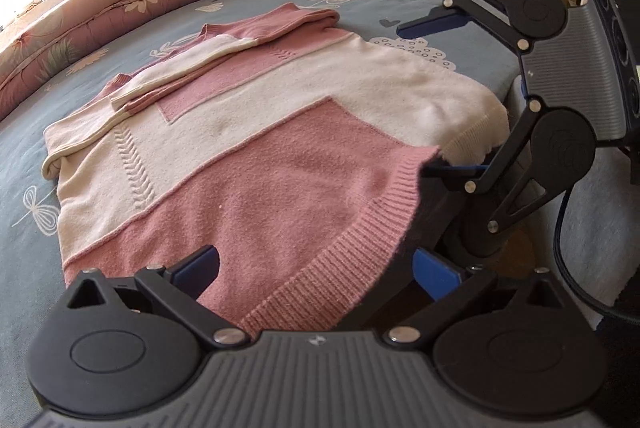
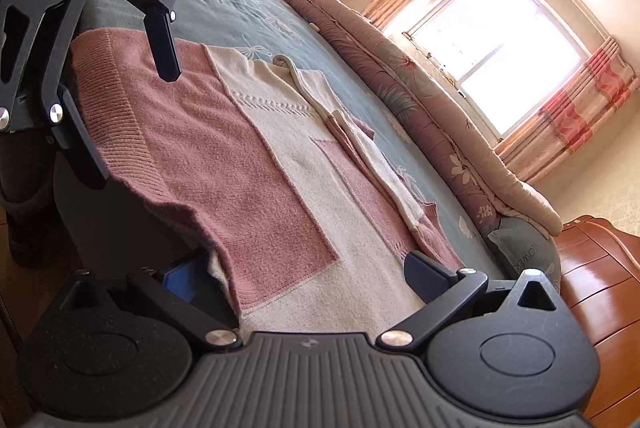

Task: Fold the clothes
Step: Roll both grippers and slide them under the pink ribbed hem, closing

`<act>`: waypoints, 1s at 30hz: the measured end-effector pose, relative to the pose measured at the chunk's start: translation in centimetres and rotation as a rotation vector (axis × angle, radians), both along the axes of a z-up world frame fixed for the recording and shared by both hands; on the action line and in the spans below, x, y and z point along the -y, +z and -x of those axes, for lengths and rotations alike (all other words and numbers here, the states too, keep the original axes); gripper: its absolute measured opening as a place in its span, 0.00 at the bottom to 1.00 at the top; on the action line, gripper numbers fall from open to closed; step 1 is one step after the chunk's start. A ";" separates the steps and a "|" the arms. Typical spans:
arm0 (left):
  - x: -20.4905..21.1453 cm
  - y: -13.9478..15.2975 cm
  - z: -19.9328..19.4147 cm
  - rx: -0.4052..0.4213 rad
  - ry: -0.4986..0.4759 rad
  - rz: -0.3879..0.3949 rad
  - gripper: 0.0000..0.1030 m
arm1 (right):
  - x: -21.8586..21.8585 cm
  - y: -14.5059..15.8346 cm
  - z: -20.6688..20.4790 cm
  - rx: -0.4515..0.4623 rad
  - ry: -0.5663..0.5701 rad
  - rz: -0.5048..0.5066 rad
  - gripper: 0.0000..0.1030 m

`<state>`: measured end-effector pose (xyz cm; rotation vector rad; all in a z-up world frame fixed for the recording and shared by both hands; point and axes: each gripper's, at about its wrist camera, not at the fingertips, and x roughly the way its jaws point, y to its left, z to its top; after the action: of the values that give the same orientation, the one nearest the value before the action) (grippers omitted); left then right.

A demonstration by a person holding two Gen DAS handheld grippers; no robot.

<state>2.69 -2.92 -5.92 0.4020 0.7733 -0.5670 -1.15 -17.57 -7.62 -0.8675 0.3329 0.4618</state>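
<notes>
Both sleeves lie folded across the sweater; left gripper and right gripper, jaws spread, straddle its near hem and should pinch both layers evenly.

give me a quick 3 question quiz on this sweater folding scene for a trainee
1. True or false: the sleeves of the sweater are already folded in across its body.
2. What does the hem hang over? A) headboard B) edge of the bed C) pillow
3. How do the jaws of the left gripper and right gripper stand?

Key: 1 true. 2 B. 3 Both open, straddling the hem, not yet closed on it.
</notes>
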 end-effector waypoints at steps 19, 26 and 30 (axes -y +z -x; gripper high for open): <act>2.8 0.5 -1.5 0.198 0.094 -0.090 0.99 | -0.2 -1.0 -0.9 -0.009 -0.023 0.001 1.00; 2.3 0.2 -1.0 0.214 0.073 -0.081 0.99 | -1.5 -1.5 -2.1 0.049 -0.079 0.008 1.00; 1.8 -0.8 -0.5 0.228 0.062 -0.096 0.99 | -1.3 -1.1 -2.4 0.073 -0.108 -0.006 1.00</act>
<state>3.18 -4.74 -6.70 0.5197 0.5934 -0.4182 1.29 -16.28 -8.73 -0.8534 0.3095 0.3300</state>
